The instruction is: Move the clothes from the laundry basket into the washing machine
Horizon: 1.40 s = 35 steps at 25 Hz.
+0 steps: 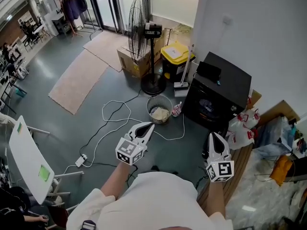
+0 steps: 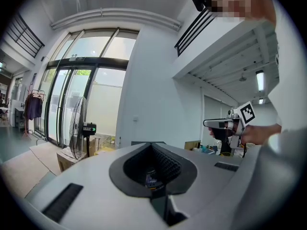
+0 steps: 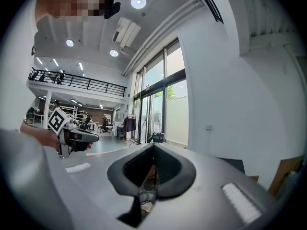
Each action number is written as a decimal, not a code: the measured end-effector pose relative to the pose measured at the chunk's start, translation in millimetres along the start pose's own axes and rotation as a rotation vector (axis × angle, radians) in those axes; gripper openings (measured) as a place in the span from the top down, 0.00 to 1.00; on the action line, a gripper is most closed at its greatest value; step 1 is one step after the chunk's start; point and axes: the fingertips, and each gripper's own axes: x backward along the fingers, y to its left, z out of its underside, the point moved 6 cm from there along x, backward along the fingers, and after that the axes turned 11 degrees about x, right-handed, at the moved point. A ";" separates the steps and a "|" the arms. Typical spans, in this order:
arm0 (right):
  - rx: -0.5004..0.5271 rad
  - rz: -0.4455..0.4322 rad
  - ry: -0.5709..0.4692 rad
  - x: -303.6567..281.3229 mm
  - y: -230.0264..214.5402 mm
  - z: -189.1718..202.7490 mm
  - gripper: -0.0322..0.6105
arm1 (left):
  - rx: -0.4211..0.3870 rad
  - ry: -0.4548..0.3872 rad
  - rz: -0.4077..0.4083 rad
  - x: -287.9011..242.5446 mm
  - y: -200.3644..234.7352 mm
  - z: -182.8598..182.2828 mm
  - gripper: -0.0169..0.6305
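Approach stage: left tongs (image 1: 149, 125) and right tongs (image 1: 214, 135) hang pressed together, empty; next they must spread over the mid-frame laundry basket (image 1: 152, 100).

Loft workspace: mezzanine (image 3: 72, 83), glass doors (image 2: 72, 99)

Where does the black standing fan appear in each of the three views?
Head view: top centre, the fan stands beside a cardboard box.
Left gripper view: the fan is at lower left, before the glass doors.
Right gripper view: the fan is small, near the centre.
Shared landmark: the clothes rack, left of it in all three.
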 end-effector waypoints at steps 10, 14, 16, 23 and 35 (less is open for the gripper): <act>-0.019 0.008 0.008 -19.4 23.8 3.6 0.93 | -0.003 0.016 0.008 8.2 29.8 -1.3 0.96; -0.027 0.005 0.014 -28.1 25.2 6.3 0.93 | -0.001 0.013 0.007 6.9 36.1 -3.1 0.96; -0.029 0.002 0.010 -33.2 23.3 5.4 0.94 | -0.002 0.014 0.004 5.9 38.9 -4.2 0.96; -0.024 -0.028 0.007 -58.3 10.6 12.9 0.94 | 0.010 0.009 -0.026 -11.2 51.7 -3.6 0.96; -0.023 -0.101 -0.006 -138.8 -59.9 37.9 0.93 | 0.013 0.007 -0.105 -90.2 74.8 -14.8 0.96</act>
